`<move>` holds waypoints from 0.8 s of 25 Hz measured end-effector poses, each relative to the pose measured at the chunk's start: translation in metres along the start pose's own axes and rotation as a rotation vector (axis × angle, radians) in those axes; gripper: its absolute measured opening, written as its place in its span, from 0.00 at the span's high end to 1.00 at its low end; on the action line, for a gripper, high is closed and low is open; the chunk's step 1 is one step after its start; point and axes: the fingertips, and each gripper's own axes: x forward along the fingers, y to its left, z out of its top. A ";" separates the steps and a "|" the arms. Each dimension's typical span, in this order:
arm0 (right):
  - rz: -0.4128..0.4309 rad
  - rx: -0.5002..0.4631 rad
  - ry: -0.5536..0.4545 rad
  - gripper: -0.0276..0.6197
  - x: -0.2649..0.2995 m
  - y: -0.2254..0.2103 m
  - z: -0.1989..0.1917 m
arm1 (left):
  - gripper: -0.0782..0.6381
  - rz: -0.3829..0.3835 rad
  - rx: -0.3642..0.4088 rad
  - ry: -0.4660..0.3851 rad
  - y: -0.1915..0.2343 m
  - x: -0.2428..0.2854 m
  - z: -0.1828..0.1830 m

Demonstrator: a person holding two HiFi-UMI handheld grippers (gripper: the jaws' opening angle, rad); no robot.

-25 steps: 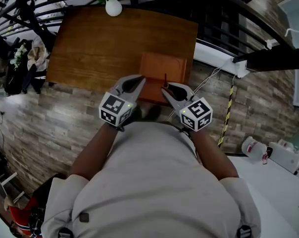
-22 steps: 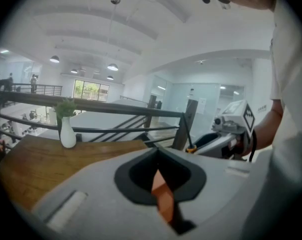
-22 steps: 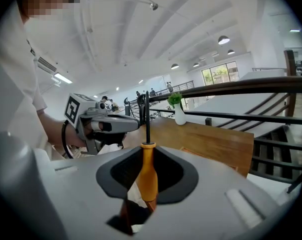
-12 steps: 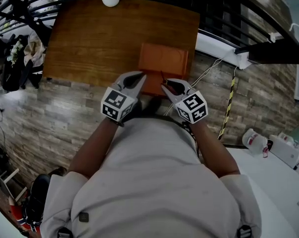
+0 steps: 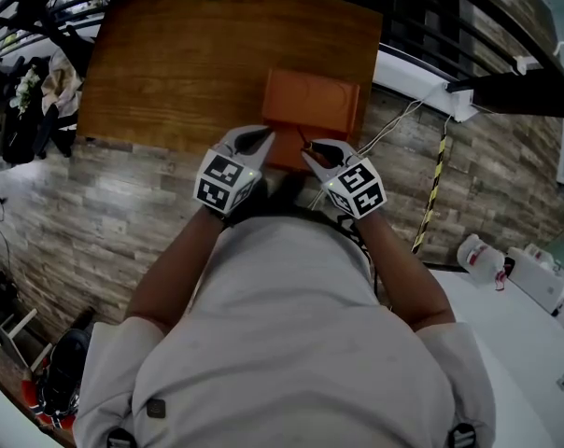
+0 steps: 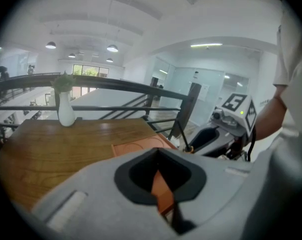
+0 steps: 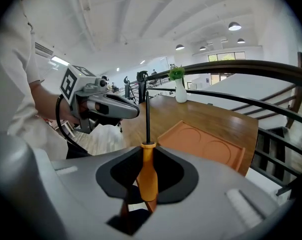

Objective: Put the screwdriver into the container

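The fingers point(image 7: 216, 199) of the right gripper point(image 5: 310, 154) are clamped on the orange handle of a screwdriver point(image 7: 148, 176), its dark shaft standing up out of the jaws. The fingers point(image 6: 91, 194) of the left gripper point(image 5: 256, 140) are closed tip to tip with nothing between them.

Compared with a second ago, both grippers have sunk toward the wooden table point(image 5: 189, 63) and now sit side by side at the near edge of the orange tray point(image 5: 310, 101). The left one is at the tray's near left corner and the right one is just off its near edge. The screwdriver has not changed its place in the jaws.

The orange tray, a shallow one with two round recesses, lies on the near right part of the table and holds nothing. The screwdriver is still in the right gripper and not in the tray.

A white vase point(image 6: 66, 111) with a green sprig stands at the table's far edge, well apart from the tray. A black railing point(image 7: 231, 69) curves round the far and right sides of the table. On the plank floor to the right, a white cable point(image 5: 394, 124) and a yellow-and-black striped strip point(image 5: 435, 180) run beside the table. Nothing lies between the grippers and the tray.
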 end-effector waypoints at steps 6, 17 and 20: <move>0.011 0.018 0.050 0.84 0.018 -0.009 -0.018 | 0.88 -0.004 -0.008 0.040 0.003 0.010 -0.016; 0.013 0.009 0.140 0.84 0.038 -0.020 -0.050 | 0.88 -0.003 -0.028 0.094 0.011 0.028 -0.040; 0.010 -0.001 0.168 0.84 0.044 -0.022 -0.059 | 0.88 -0.003 -0.034 0.106 0.012 0.032 -0.046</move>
